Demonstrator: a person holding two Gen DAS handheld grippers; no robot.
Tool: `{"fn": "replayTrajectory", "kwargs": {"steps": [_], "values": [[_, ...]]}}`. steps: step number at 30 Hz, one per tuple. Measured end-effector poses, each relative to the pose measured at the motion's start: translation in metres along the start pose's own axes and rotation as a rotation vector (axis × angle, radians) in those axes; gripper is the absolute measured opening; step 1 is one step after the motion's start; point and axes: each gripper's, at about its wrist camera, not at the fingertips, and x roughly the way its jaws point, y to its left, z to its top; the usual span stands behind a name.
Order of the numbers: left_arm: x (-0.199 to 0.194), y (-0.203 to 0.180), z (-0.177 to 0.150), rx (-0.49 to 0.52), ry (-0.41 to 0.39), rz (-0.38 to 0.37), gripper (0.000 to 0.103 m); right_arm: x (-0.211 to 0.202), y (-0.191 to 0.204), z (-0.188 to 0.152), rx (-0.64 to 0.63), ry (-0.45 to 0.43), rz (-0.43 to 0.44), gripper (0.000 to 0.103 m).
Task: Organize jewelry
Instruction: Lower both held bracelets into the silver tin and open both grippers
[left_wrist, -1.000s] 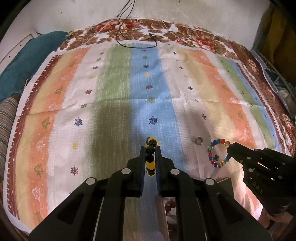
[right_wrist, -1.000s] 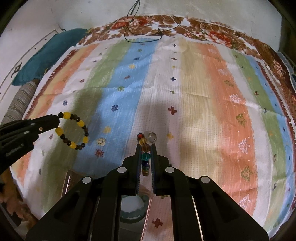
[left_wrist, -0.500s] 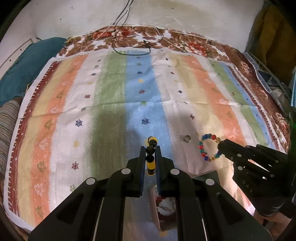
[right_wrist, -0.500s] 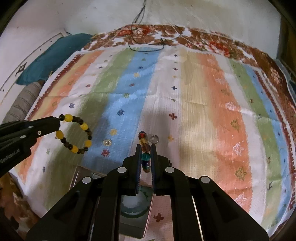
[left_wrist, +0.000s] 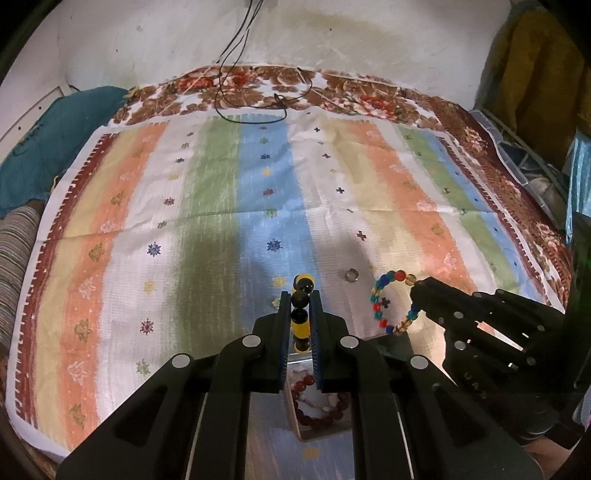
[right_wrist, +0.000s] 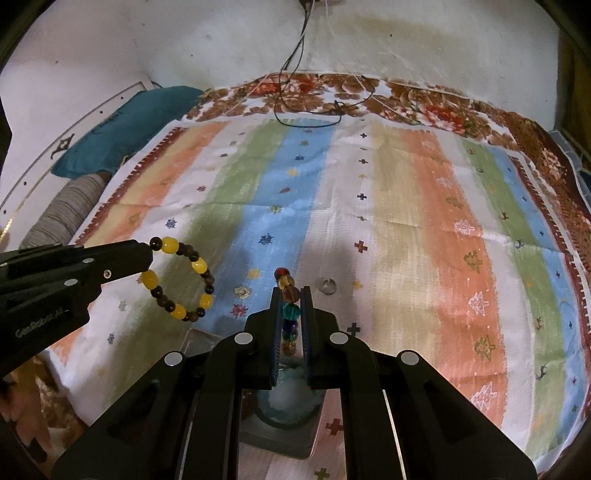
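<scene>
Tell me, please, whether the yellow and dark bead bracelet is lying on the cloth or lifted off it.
Lifted: the bracelet hangs as an open loop from the shut left gripper, above the striped cloth.

Striped cloth (left_wrist: 207, 229): woven, matt, creased. Yellow-and-black bracelet (right_wrist: 179, 282): glossy beads. Multicoloured bracelet (left_wrist: 391, 301): translucent, shiny beads. Ring (left_wrist: 351, 275): polished metal. Grippers: matt black plastic.
</scene>
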Motion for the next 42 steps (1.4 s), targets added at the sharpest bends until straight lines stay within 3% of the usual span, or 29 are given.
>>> {"fn": "replayTrajectory", "kwargs": {"steps": [17, 42], "values": [[-0.033, -0.014, -0.017, 0.019, -0.049, -0.034, 0.009, -0.027, 0.004, -0.019, 0.009, -0.012, 0.036, 0.01], [-0.045, -0.031, -0.046, 0.024, -0.066, 0.003, 0.01, -0.042, 0.01, -0.036, 0.002, -0.004, 0.084, 0.011]]}}
